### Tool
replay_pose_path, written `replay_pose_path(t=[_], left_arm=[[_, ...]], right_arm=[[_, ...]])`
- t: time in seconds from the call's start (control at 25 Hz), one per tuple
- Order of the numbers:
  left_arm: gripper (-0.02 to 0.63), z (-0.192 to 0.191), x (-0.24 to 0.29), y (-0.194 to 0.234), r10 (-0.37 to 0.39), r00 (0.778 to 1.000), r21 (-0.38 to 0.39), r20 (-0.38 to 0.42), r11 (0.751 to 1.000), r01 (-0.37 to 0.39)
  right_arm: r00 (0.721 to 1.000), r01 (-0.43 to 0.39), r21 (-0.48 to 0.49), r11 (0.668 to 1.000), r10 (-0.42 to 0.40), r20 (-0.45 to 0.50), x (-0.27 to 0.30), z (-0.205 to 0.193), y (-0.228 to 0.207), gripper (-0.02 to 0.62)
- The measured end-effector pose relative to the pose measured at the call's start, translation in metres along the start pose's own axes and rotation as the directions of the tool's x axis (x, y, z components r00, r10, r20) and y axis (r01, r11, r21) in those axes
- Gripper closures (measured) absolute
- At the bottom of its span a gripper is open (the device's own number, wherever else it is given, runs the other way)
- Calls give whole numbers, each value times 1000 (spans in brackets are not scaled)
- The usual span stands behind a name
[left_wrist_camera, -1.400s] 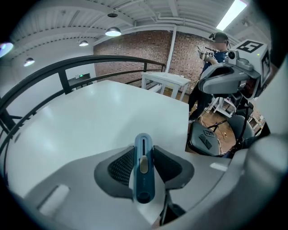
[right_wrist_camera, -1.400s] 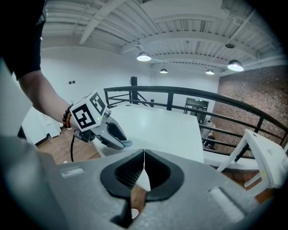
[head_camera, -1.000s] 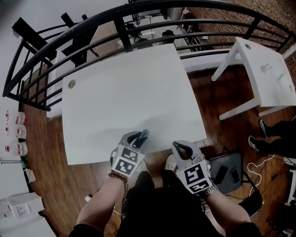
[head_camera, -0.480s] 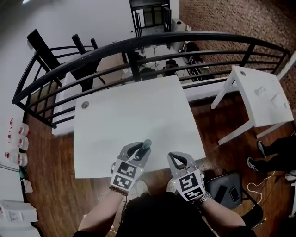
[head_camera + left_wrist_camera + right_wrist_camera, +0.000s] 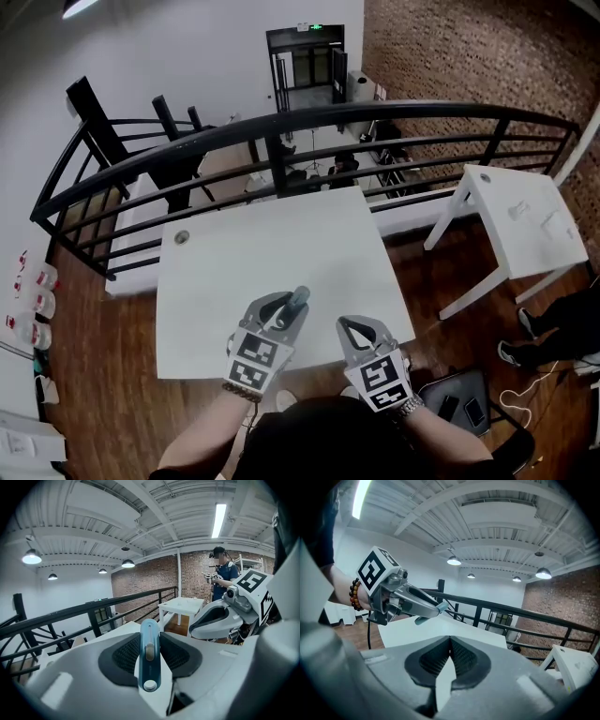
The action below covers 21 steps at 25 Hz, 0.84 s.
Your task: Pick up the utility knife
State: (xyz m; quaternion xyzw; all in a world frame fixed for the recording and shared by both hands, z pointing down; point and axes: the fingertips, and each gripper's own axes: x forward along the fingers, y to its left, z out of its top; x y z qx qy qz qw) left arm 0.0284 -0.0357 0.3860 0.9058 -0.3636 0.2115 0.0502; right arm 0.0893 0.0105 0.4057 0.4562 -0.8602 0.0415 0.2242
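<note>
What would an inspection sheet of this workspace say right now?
Surface: white table, bare apart from a grommet near one corner.
Job's things: blue knife, clamped in the left gripper and off the table.
Clutter: nothing seen.
Grippers: left shut on the knife; right gripper shut with nothing in it.
Cables: black cable hanging below the left gripper.
Surroundings: black railing, small table, brick wall, wooden floor, dark bag on the floor, a person standing by the brick wall.
</note>
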Motion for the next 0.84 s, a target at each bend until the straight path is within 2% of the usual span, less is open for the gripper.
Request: replay_pose_path(t=[0.24, 0.84], left_arm=[[454, 3, 0, 0, -15, 1000, 1, 10, 1000, 15], [454, 6, 1, -2, 6, 1000, 14, 4, 1000, -6]], right_arm=[[1000, 6, -10, 1000, -6, 13, 3, 8, 0, 603], [1000, 4, -10, 1000, -4, 23, 1, 7, -3, 603]])
